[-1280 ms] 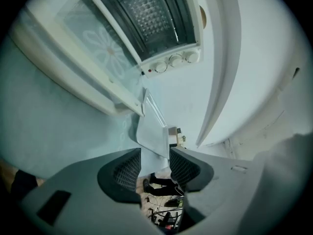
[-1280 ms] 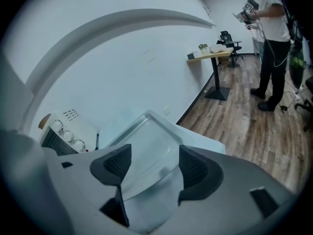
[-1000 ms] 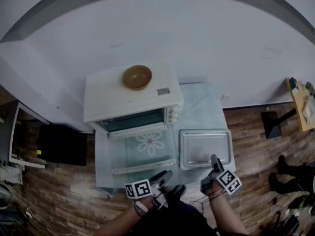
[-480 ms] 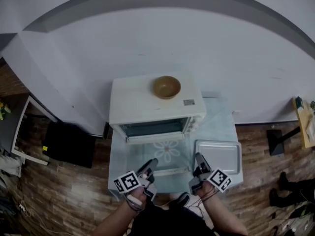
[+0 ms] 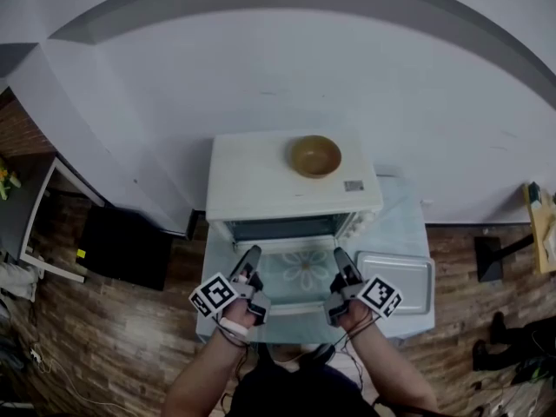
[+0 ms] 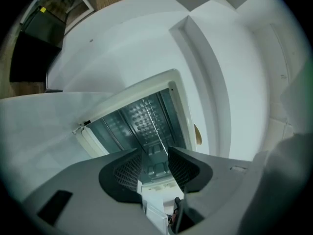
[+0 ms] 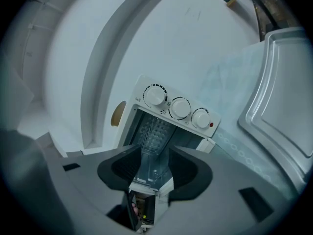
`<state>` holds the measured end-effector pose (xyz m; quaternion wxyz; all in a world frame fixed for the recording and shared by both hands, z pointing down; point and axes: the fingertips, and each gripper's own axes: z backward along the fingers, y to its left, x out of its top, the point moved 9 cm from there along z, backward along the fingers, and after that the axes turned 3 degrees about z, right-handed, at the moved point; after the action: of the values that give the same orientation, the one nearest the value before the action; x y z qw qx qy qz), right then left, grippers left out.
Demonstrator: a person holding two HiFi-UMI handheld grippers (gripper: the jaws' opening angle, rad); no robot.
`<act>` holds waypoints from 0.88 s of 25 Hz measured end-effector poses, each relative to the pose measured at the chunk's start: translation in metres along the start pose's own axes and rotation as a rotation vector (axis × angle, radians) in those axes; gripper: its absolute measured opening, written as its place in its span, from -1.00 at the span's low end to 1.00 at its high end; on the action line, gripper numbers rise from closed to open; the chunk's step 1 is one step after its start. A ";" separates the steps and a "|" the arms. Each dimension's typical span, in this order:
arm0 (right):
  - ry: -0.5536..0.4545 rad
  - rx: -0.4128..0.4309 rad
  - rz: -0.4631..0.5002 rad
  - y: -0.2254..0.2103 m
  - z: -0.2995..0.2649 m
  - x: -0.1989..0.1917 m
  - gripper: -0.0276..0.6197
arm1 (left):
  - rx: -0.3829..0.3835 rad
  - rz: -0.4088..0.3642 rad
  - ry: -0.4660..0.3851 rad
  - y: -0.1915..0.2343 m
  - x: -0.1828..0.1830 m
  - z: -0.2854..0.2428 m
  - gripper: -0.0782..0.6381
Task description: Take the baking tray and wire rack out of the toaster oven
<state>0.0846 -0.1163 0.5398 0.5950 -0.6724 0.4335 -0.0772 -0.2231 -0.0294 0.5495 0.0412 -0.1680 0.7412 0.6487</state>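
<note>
While the left gripper [image 5: 250,257] and right gripper [image 5: 340,257] are hanging spread and empty, jaws just narrowing slightly, I'm facing the toaster oven's [image 5: 291,181] open mouth straight ahead, equally near both.

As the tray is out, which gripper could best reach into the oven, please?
Probably left: both grippers have just been closing but stand open, empty; the left gripper faces the oven cavity, the right gripper sits nearer the knobs.

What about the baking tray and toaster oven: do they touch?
Apart. The right gripper view shows bare blue cloth between the baking tray and the toaster oven.
</note>
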 end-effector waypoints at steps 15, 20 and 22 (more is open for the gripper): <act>-0.025 0.045 -0.037 0.013 -0.087 0.012 -0.40 | -0.002 0.033 -0.118 0.011 0.041 -0.060 -0.35; -0.036 0.072 -0.027 0.014 -0.113 0.017 -0.41 | -0.016 0.034 -0.116 0.009 0.047 -0.078 -0.35; -0.035 0.056 -0.032 0.014 -0.119 0.019 -0.43 | -0.011 0.035 -0.118 0.010 0.049 -0.083 -0.35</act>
<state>0.0161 -0.2149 0.5534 0.6196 -0.6636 0.4100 -0.0872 -0.2597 -0.1187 0.5583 0.0725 -0.1166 0.7369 0.6619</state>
